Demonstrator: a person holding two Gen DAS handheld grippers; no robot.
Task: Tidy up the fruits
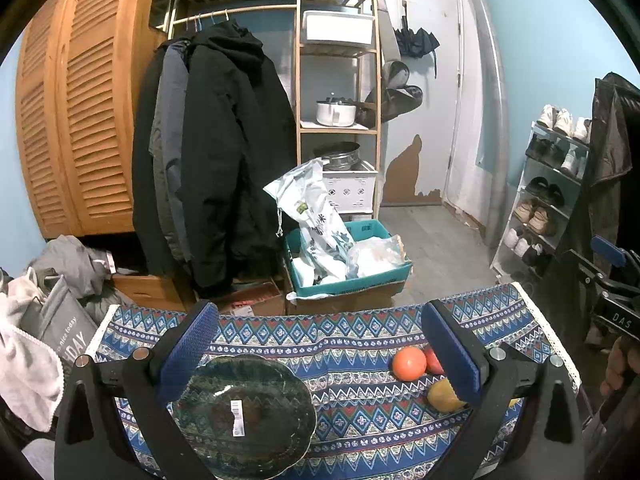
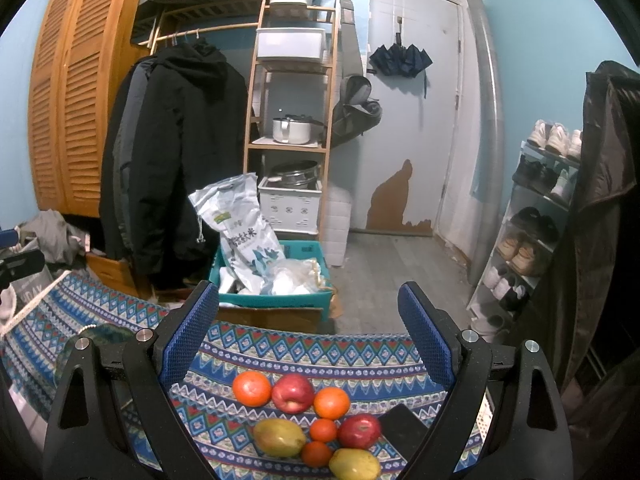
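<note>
A dark green glass plate (image 1: 244, 416) with a white sticker lies on the patterned tablecloth (image 1: 352, 336), under my open left gripper (image 1: 320, 348). To its right sit an orange (image 1: 409, 363) and a yellow-green mango (image 1: 444, 395), partly hidden by the right finger. In the right wrist view my right gripper (image 2: 308, 332) hangs open above a cluster of fruit: several oranges (image 2: 252, 389), two red apples (image 2: 293, 393) and two mangoes (image 2: 279, 437). The plate's rim (image 2: 105, 334) shows at the left. Nothing is held.
A black phone-like slab (image 2: 402, 424) lies beside the fruit. Beyond the table stand a teal crate (image 1: 348, 256) with bags, hanging dark coats (image 1: 216, 152), a wooden shelf (image 1: 338, 80) and a shoe rack (image 1: 548, 196). Clothes and a grey bag (image 1: 56, 320) pile at the left.
</note>
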